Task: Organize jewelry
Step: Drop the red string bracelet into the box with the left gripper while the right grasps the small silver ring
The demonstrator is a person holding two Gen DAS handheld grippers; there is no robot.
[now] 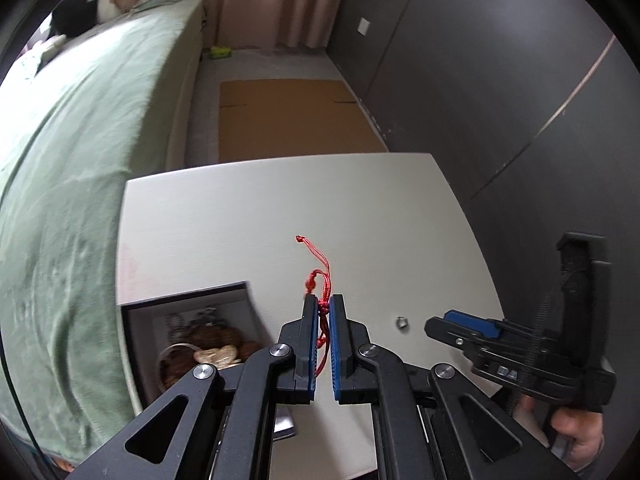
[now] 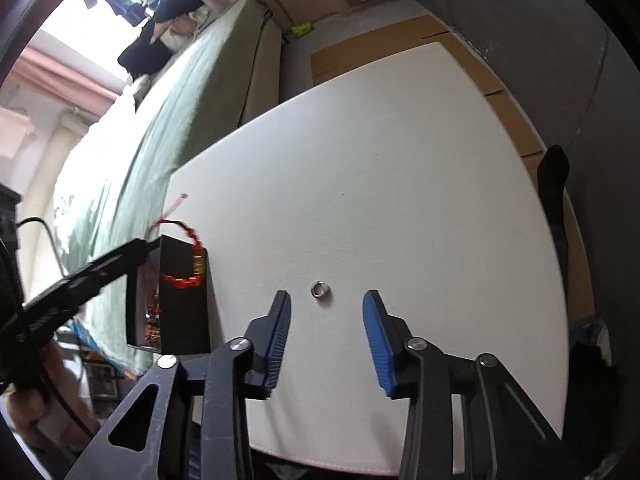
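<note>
We held the right gripper (image 2: 325, 336) with its jaws spread above the white table (image 2: 400, 168), a small silver ring (image 2: 320, 289) lying just beyond the tips. At left, the left gripper (image 2: 150, 246) dangled a red cord bracelet (image 2: 188, 256) over a black box (image 2: 180, 312).

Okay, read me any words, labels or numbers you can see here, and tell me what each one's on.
None can be read for certain.
Right gripper body: pale marks that look like lettering, too blurred to read.
Black jewelry box: a small gold mark near its top edge, too small to read.
Wall switch plate: blank.
</note>
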